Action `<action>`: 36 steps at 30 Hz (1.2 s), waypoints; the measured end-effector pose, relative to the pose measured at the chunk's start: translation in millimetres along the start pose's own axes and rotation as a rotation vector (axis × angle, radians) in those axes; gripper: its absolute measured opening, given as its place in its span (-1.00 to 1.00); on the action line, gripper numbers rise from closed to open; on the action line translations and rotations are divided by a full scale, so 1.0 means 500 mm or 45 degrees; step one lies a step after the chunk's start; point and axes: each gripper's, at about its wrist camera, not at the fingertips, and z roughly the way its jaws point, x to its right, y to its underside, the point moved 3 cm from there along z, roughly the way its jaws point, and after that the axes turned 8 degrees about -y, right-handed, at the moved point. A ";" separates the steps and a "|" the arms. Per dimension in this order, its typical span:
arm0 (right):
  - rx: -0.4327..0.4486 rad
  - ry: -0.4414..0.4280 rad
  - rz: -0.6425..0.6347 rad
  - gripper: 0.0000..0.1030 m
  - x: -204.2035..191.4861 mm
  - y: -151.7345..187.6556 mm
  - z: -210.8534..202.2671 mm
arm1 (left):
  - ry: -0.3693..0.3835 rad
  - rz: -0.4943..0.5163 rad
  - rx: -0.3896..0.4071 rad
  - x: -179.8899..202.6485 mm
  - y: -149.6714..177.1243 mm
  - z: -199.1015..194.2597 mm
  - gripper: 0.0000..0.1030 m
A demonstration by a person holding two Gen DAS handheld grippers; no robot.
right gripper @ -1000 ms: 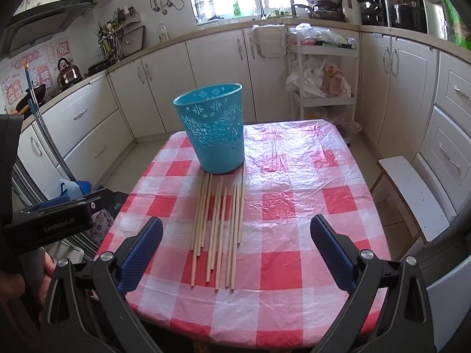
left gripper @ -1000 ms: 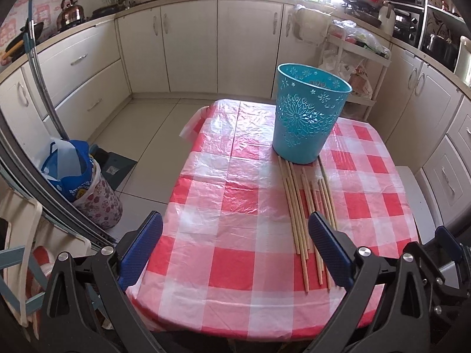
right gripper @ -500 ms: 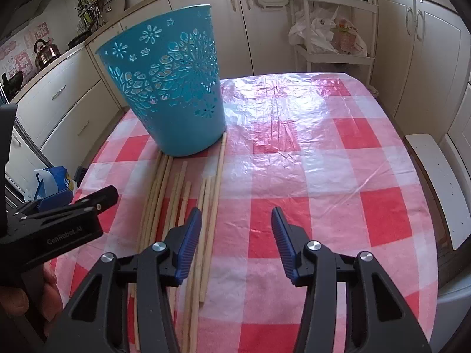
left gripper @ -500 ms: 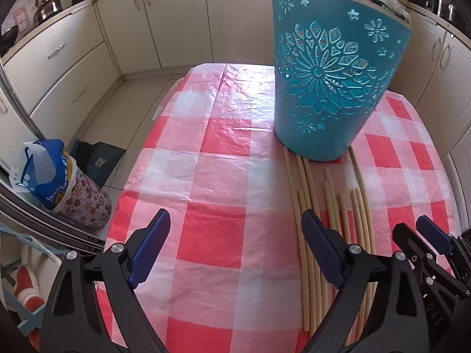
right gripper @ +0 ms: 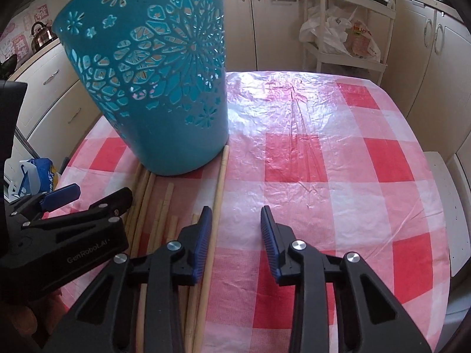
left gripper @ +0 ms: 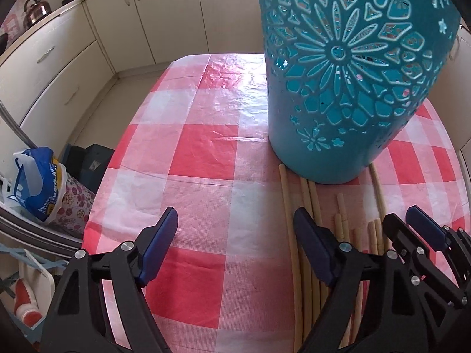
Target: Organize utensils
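While you hold both tongs low over the worktop [right gripper: 323, 153] with its red-and-white checked cloth, neither has hold of anything. Your left tongs [left gripper: 235, 244] stand wide open above bare cloth, their right finger [left gripper: 312, 244] lying over the leftmost wooden sticks [left gripper: 290, 223]. Your right tongs [right gripper: 237, 235] are open to a narrower gap, empty, with their left finger [right gripper: 203, 241] just over the rightmost stick [right gripper: 219, 188]. The sticks lie side by side on the cloth, roughly parallel, some far ends reaching the foot of the upright teal basket [right gripper: 153, 82] or slipping out of sight beneath it. A kettle [left gripper: 36, 10] sits on the far counter.
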 end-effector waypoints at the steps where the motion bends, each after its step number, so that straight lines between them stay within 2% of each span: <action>1: 0.007 0.000 -0.013 -0.35 -0.001 0.000 0.000 | 0.004 -0.002 -0.002 0.001 -0.001 0.003 0.51; 4: 0.005 0.031 -0.074 -0.36 -0.011 0.001 0.002 | 0.014 -0.004 0.001 0.001 -0.004 0.005 0.52; 6: -0.005 0.052 -0.102 -0.52 -0.015 0.005 0.001 | 0.034 0.005 -0.002 -0.001 -0.002 0.004 0.47; 8: -0.027 0.042 -0.098 -0.84 -0.010 0.010 -0.006 | 0.068 0.025 -0.004 -0.005 0.002 0.000 0.34; 11: -0.075 0.012 -0.100 -0.88 -0.002 0.016 -0.018 | 0.106 0.073 -0.006 -0.008 0.009 -0.008 -0.02; 13: -0.112 -0.017 -0.107 -0.88 -0.004 0.022 -0.025 | 0.135 0.108 -0.021 -0.010 0.015 -0.017 -0.50; 16: -0.141 -0.060 -0.106 -0.88 -0.008 0.041 -0.041 | 0.212 0.102 -0.056 -0.026 0.020 -0.023 -0.79; 19: -0.152 -0.098 -0.079 -0.88 -0.008 0.054 -0.050 | 0.295 0.077 -0.107 -0.050 0.026 -0.023 -0.86; 22: -0.154 -0.118 -0.058 -0.88 -0.003 0.060 -0.054 | 0.334 0.082 -0.128 -0.065 0.029 -0.023 -0.86; 31: -0.157 -0.078 -0.139 -0.84 -0.019 0.067 -0.048 | 0.299 0.120 -0.124 -0.058 0.016 -0.019 -0.86; 33: -0.159 -0.122 -0.085 -0.88 -0.008 0.066 -0.049 | 0.336 0.089 -0.130 -0.066 0.019 -0.029 -0.91; 36: -0.167 -0.256 0.085 -0.88 0.022 0.065 -0.050 | 0.334 0.067 -0.028 -0.088 0.018 -0.083 -0.91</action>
